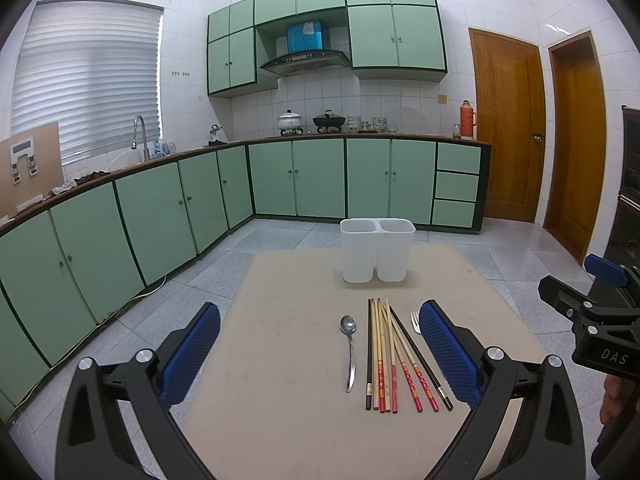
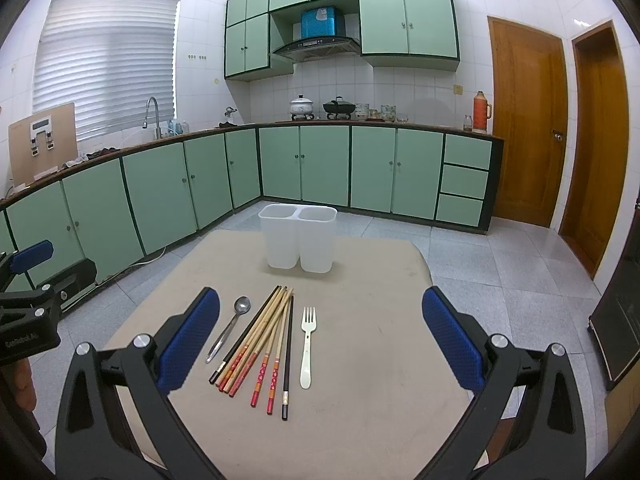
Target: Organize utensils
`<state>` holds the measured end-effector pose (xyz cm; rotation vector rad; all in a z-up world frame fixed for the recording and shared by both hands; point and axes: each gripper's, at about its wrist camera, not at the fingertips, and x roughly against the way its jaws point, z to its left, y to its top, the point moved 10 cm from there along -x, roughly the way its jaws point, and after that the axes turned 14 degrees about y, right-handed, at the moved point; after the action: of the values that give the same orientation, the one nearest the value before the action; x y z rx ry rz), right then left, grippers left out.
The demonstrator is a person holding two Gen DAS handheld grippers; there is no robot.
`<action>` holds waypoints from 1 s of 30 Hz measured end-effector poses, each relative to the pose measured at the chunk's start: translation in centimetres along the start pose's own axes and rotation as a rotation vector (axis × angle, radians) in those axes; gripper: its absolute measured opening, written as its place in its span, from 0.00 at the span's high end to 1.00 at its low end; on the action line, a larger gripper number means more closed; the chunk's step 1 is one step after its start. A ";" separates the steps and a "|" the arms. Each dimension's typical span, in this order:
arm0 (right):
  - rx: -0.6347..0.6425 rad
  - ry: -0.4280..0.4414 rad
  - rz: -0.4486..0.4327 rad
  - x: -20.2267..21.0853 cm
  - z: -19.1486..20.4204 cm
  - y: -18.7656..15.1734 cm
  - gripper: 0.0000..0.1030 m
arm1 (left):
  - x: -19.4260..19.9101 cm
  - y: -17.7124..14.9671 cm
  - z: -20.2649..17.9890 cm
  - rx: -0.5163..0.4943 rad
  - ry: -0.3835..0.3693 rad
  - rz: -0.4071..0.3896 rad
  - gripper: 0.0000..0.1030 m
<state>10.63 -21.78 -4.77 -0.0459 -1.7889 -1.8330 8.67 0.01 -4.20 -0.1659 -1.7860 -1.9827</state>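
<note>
A white two-compartment holder (image 1: 377,249) (image 2: 298,238) stands upright and empty at the far side of a beige table (image 1: 280,360) (image 2: 360,360). In front of it lie a metal spoon (image 1: 350,348) (image 2: 230,328), a bundle of several chopsticks (image 1: 396,356) (image 2: 260,344) and a cream fork (image 2: 307,344), partly hidden behind my fingertip in the left wrist view (image 1: 416,322). My left gripper (image 1: 320,354) is open above the near table, spoon and chopsticks between its blue pads. My right gripper (image 2: 320,338) is open, with the utensils between its pads.
Green kitchen cabinets (image 1: 160,208) run along the left and back walls with a sink and pots on the counter. Two wooden doors (image 2: 528,120) are at the right. Tiled floor surrounds the table. A dark cabinet (image 2: 624,320) stands at the right.
</note>
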 end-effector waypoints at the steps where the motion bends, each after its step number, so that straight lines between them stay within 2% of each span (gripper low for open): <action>1: 0.000 0.000 0.001 0.0 0.0 0.0 0.05 | 0.0 0.0 0.0 0.000 0.000 0.000 0.06; 9: 0.003 -0.008 0.011 -0.5 -0.3 -0.2 0.05 | -0.5 -0.4 0.3 -0.006 0.002 0.013 0.06; 15: 0.003 -0.046 0.063 -2.7 -2.1 -1.2 0.05 | -3.9 -1.2 1.6 -0.017 0.042 0.079 0.06; 21: -0.007 -0.055 0.173 -8.2 -4.0 -3.3 0.05 | -9.7 -3.0 1.8 -0.048 0.079 0.173 0.06; 27: -0.082 0.005 0.284 -14.4 -5.4 -5.2 0.06 | -15.8 -4.4 -0.1 -0.078 0.053 0.256 0.06; 30: -0.097 0.023 0.323 -17.2 -5.7 -5.8 0.12 | -18.1 -5.3 -1.5 -0.096 0.042 0.290 0.06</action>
<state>24.67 -21.09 -17.64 -0.3305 -1.5710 -1.6765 22.81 3.41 -16.29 -0.3881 -1.5430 -1.8491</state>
